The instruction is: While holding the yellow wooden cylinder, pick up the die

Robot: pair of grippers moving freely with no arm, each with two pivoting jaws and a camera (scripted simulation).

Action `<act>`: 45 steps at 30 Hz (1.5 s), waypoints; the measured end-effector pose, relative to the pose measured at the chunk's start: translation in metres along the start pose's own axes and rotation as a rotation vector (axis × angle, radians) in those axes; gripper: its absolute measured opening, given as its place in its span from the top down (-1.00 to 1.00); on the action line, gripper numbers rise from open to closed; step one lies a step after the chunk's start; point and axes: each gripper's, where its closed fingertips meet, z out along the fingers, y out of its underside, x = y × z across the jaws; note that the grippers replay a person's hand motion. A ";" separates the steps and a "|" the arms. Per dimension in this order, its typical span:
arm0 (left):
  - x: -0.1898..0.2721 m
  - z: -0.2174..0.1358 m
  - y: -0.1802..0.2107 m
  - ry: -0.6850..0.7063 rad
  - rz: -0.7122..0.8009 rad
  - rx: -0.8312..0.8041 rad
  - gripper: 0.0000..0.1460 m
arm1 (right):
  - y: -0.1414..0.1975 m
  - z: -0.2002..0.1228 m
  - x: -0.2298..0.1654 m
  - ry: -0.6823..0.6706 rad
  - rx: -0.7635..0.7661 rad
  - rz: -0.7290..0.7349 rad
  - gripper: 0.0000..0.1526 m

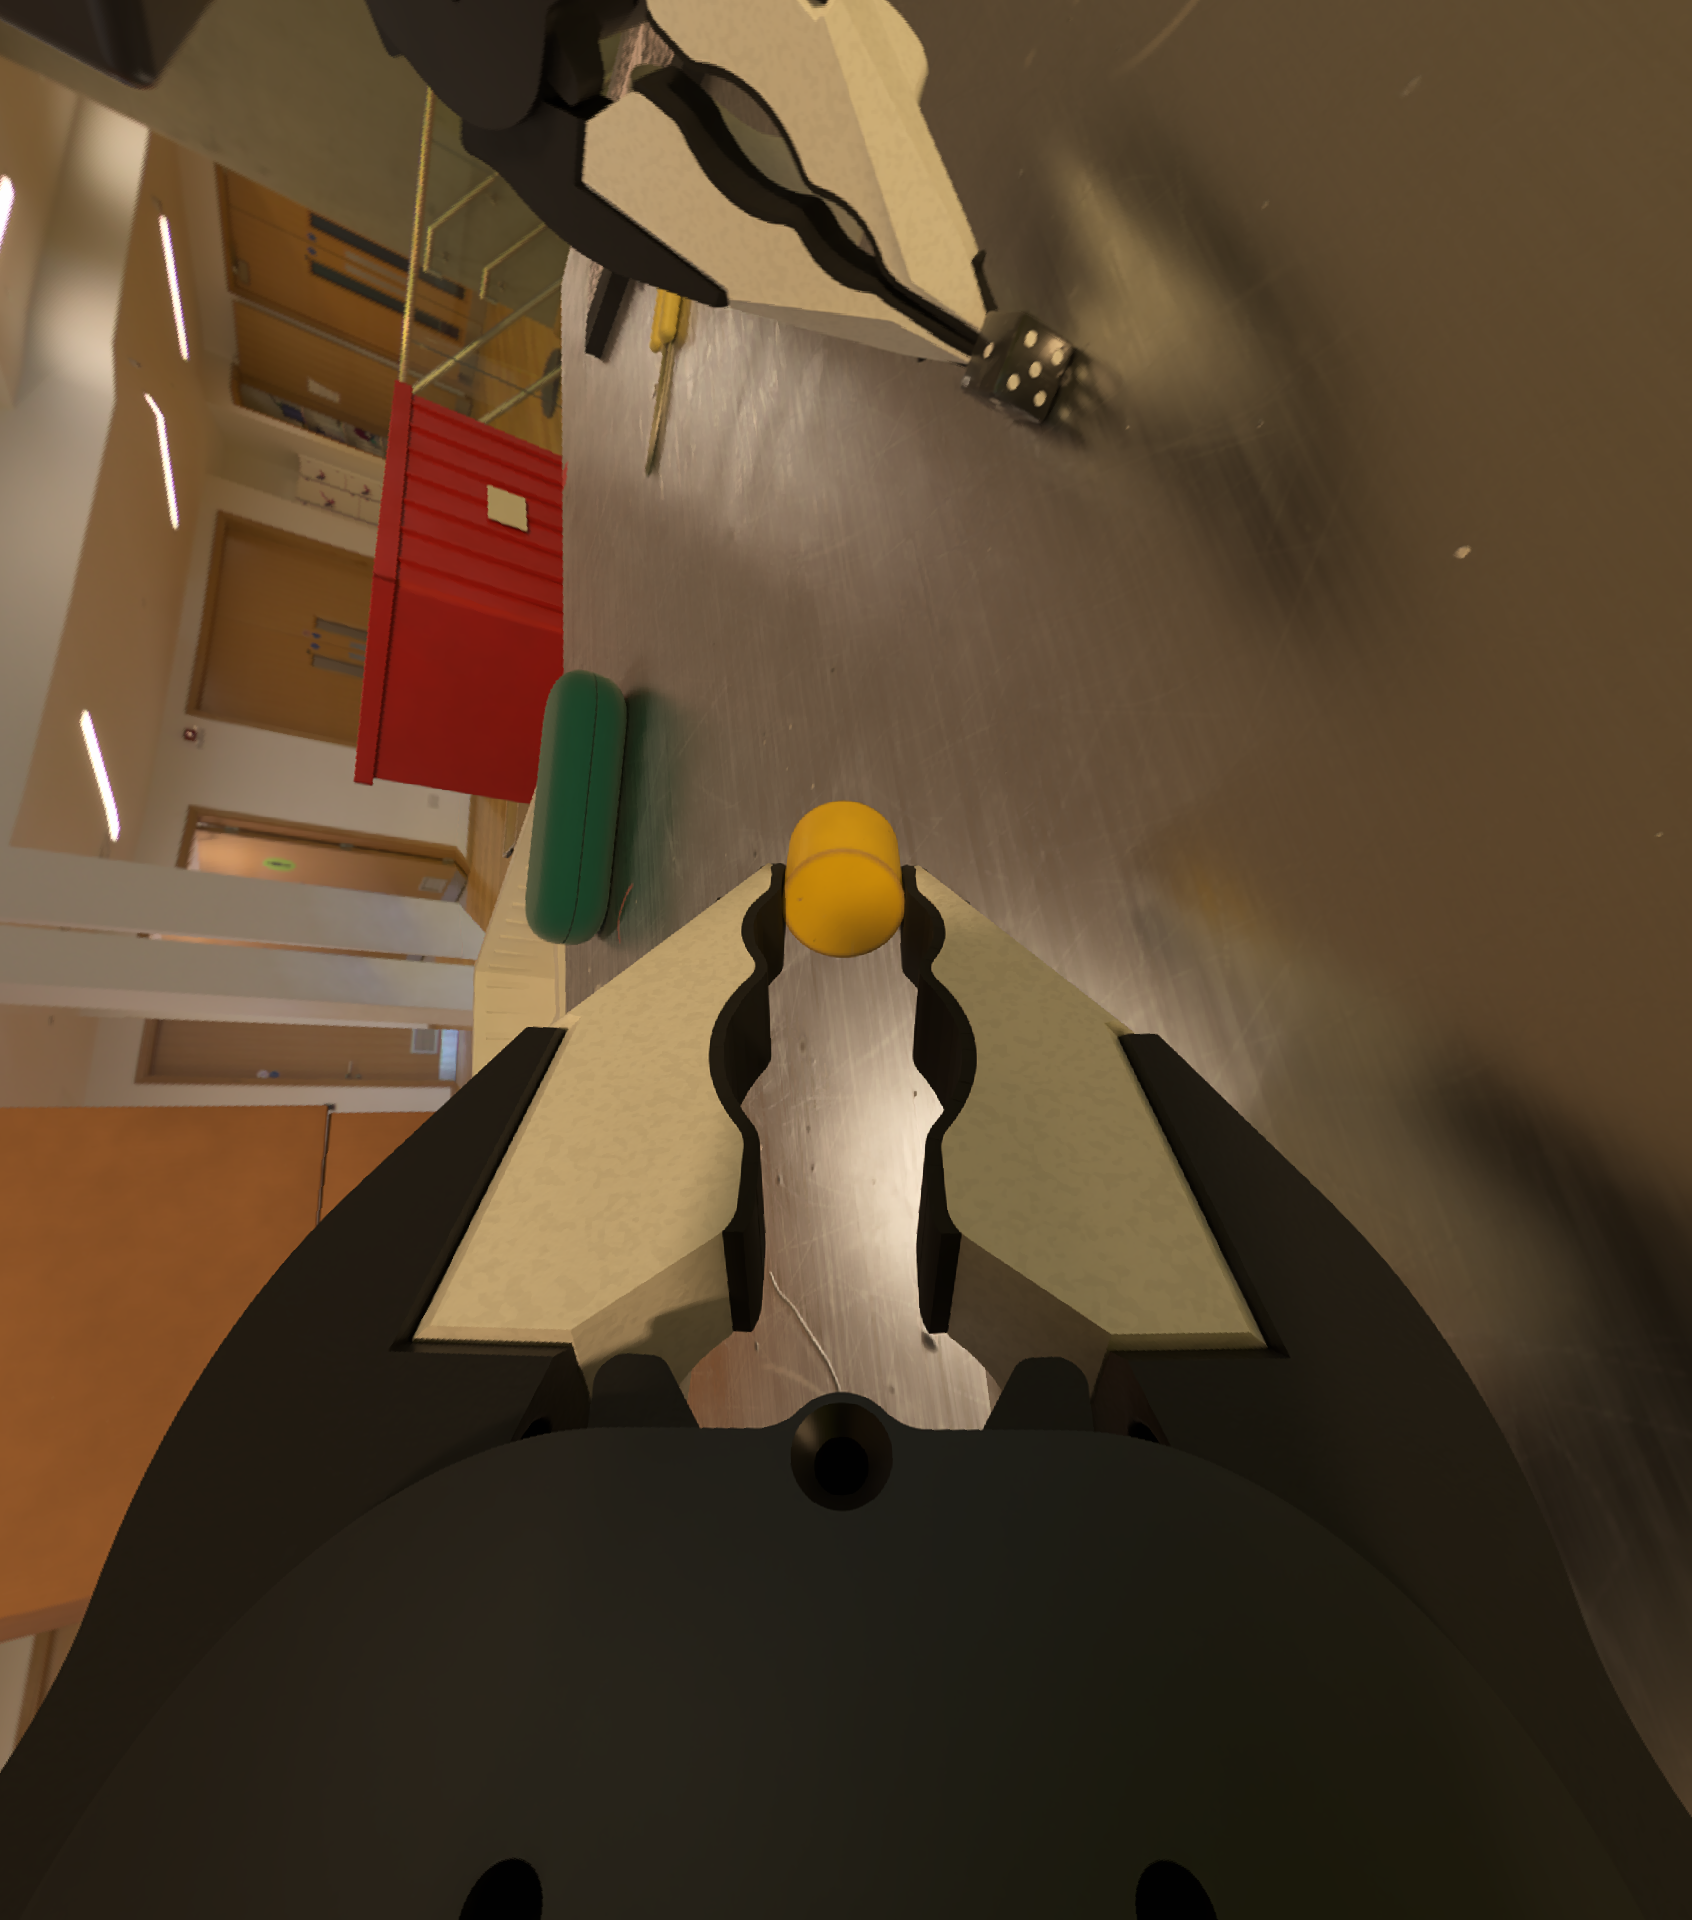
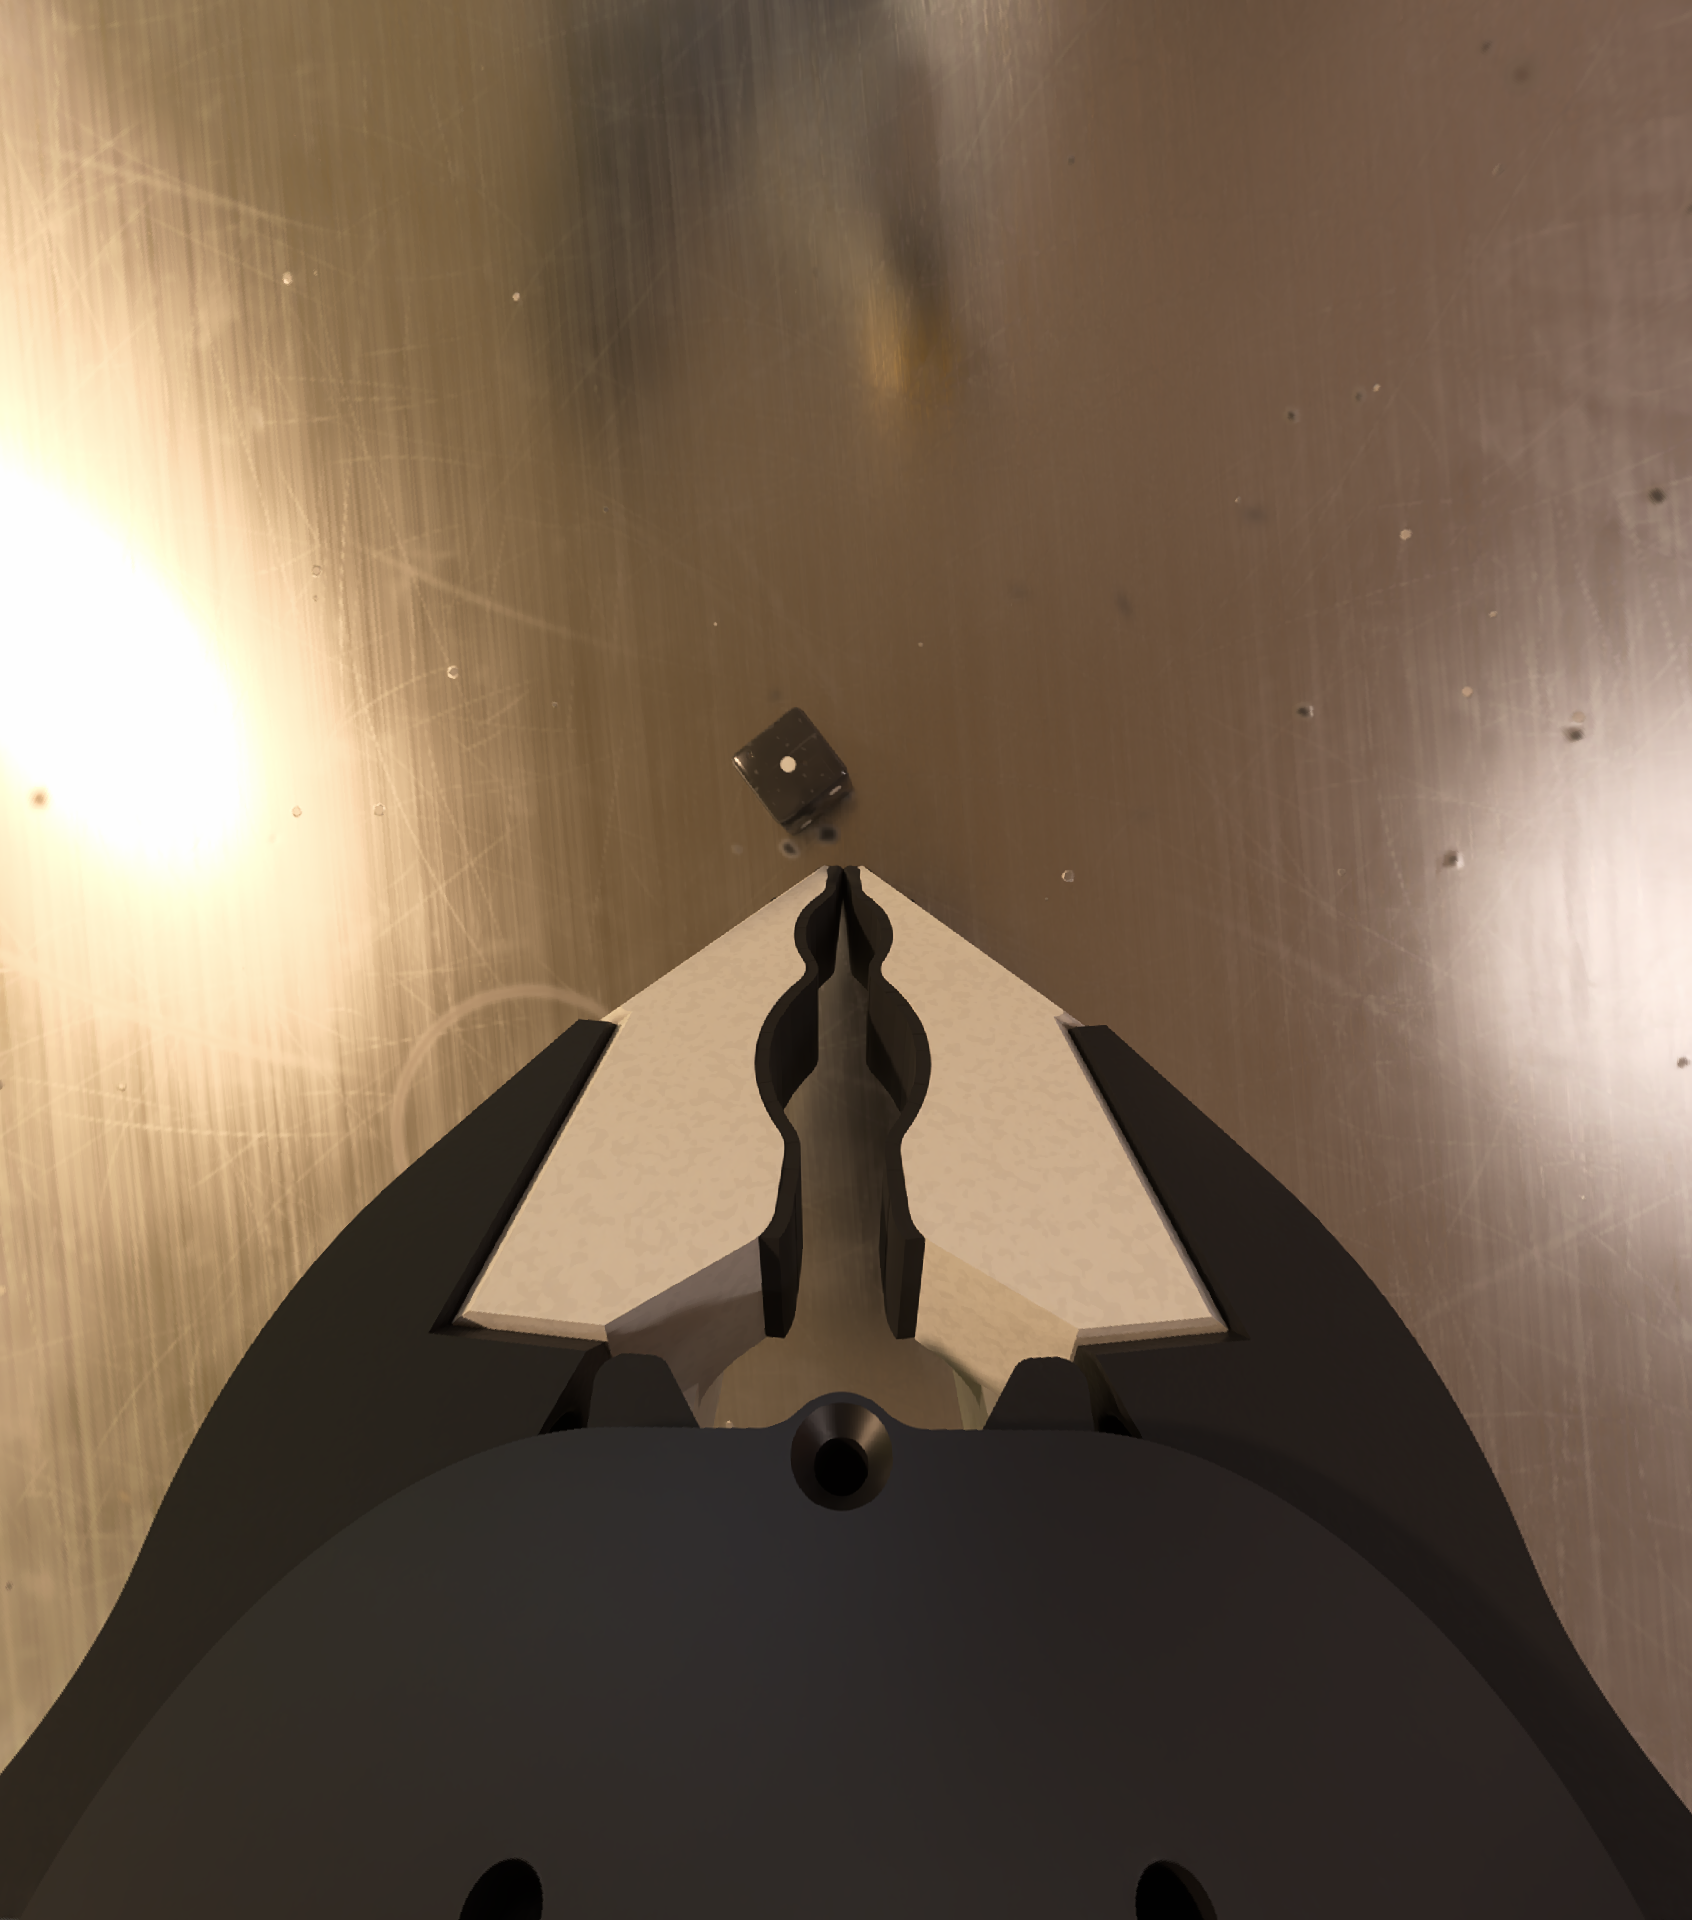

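Your left claw [image 1: 843,883] grips the short yellow wooden cylinder [image 1: 841,879] at its fingertips, while your right claw [image 2: 843,871], tips closed on nothing, sits just short of the small black white-dotted die [image 2: 792,769] on the brushed metal table [image 2: 1341,727], so I judge you must open and advance.

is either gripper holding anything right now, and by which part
The left gripper grips the yellow wooden cylinder across its sides at the fingertips. The right gripper is shut on nothing; the die lies beyond it.
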 end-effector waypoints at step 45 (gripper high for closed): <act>0.004 -0.007 0.020 0.021 -0.095 -0.112 0.71 | 0.005 -0.044 0.004 0.704 -1.075 -0.770 0.79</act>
